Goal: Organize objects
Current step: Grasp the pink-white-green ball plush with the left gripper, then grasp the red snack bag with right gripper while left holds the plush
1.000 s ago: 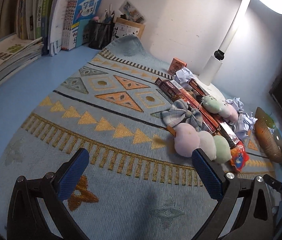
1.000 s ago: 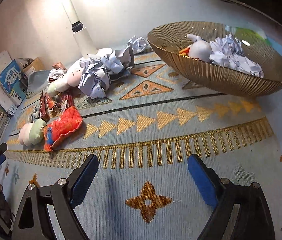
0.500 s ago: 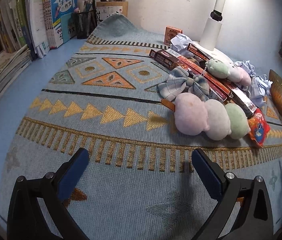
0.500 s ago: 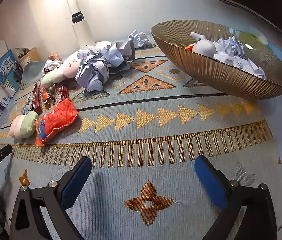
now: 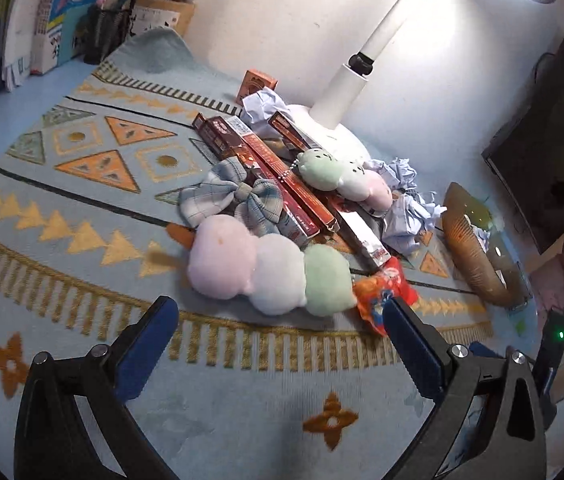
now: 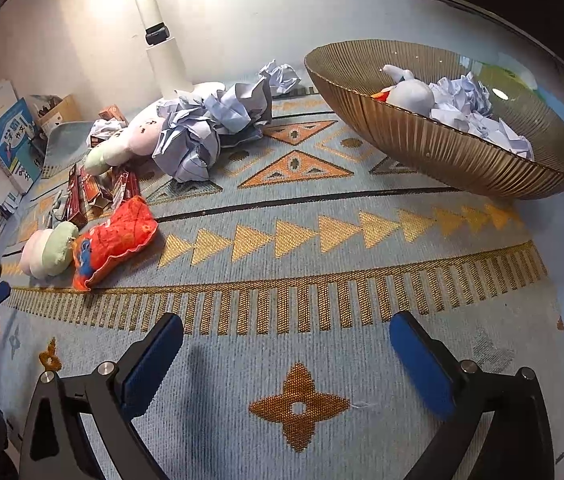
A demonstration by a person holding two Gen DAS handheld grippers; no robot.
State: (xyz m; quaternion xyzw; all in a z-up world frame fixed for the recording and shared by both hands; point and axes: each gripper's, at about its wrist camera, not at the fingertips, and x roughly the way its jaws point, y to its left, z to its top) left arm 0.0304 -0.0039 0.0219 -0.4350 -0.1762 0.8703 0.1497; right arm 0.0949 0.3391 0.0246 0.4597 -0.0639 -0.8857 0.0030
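Partly done: bowl [image 6: 433,148] holds some paper; plush [image 5: 270,272], boxes [image 5: 266,168] remain mid-surface; both tongs [image 5: 280,332] [image 6: 285,344] apart, empty.

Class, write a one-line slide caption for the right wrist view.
Open right gripper over a patterned rug, facing a gold bowl holding crumpled paper and a white toy.

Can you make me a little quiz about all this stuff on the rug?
1. True or false: the gold bowl is empty.
2. What lies right next to the three-ball plush's green end? A) red packet B) bow C) lamp
3. Are the left gripper and right gripper holding anything?

Key: 1 false, it holds crumpled paper and a white toy. 2 A. 3 No, both are open and empty.
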